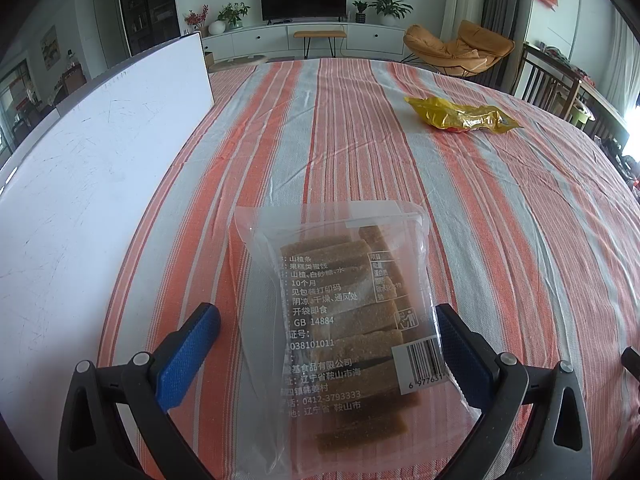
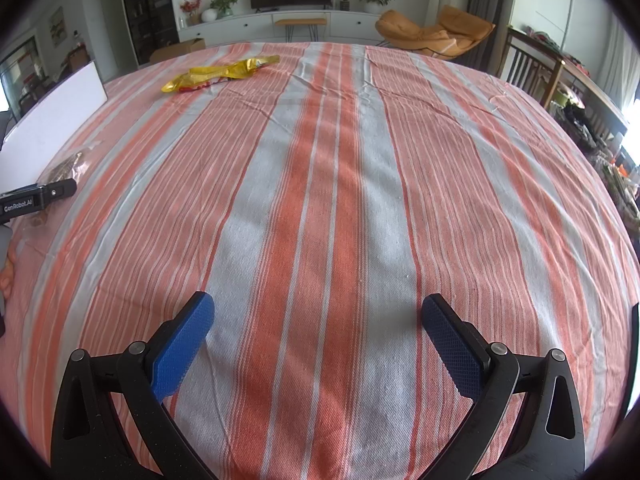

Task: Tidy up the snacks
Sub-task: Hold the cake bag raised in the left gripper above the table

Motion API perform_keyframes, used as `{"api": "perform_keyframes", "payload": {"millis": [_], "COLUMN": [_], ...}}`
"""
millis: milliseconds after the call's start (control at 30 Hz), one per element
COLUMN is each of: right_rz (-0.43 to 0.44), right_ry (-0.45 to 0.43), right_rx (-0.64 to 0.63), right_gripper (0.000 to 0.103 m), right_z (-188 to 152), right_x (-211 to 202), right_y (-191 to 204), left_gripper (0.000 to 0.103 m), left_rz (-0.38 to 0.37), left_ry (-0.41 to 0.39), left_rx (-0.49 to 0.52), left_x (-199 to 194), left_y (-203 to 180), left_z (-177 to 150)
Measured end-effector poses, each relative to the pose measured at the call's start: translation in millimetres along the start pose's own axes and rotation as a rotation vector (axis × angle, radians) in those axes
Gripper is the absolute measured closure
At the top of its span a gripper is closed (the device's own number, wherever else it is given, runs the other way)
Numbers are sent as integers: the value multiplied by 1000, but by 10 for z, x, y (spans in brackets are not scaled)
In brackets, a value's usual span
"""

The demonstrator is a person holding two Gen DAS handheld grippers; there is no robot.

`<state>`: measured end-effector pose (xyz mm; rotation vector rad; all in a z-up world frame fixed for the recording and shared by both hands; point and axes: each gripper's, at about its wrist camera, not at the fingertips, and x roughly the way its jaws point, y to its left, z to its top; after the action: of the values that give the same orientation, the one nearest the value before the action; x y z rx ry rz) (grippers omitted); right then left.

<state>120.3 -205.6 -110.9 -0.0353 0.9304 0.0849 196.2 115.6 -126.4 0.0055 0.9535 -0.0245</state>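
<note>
A clear bag of brown snack bars (image 1: 340, 320), printed label side up, lies flat on the striped tablecloth (image 1: 500, 220). My left gripper (image 1: 326, 314) is open around it, one blue pad on each side; the right pad sits at the bag's edge. Farther off, to the right, lies a crumpled yellow snack bag (image 1: 460, 114). In the right wrist view that yellow snack bag (image 2: 220, 72) is at the far left. My right gripper (image 2: 318, 304) is open over bare cloth with nothing between its fingers. The clear bag (image 2: 70, 166) shows partly at the left edge.
A white board (image 1: 92, 184) lies along the table's left side. The left gripper's body (image 2: 36, 198) and a hand (image 2: 6, 272) show at the left edge of the right wrist view. Wooden chairs (image 2: 532, 68) stand beyond the table's right edge.
</note>
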Motion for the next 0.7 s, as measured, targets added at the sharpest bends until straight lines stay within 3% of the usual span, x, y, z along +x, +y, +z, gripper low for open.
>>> {"api": "perform_keyframes", "payload": {"millis": [533, 600, 700], "right_rz": [4, 35, 172], "right_ry": [2, 25, 8], "right_rx": [-2, -11, 61], "right_gripper": [0, 0, 0], "right_z": [-1, 61, 422], "right_x": [-2, 9, 28], "right_y": [-4, -11, -60], "left_gripper": [0, 0, 0], "left_rz": [0, 0, 0], "left_ry": [0, 0, 0], "left_rx": [0, 0, 0], "left_x": [5, 4, 5], "left_y": [4, 2, 2], "left_z": [2, 2, 2]}}
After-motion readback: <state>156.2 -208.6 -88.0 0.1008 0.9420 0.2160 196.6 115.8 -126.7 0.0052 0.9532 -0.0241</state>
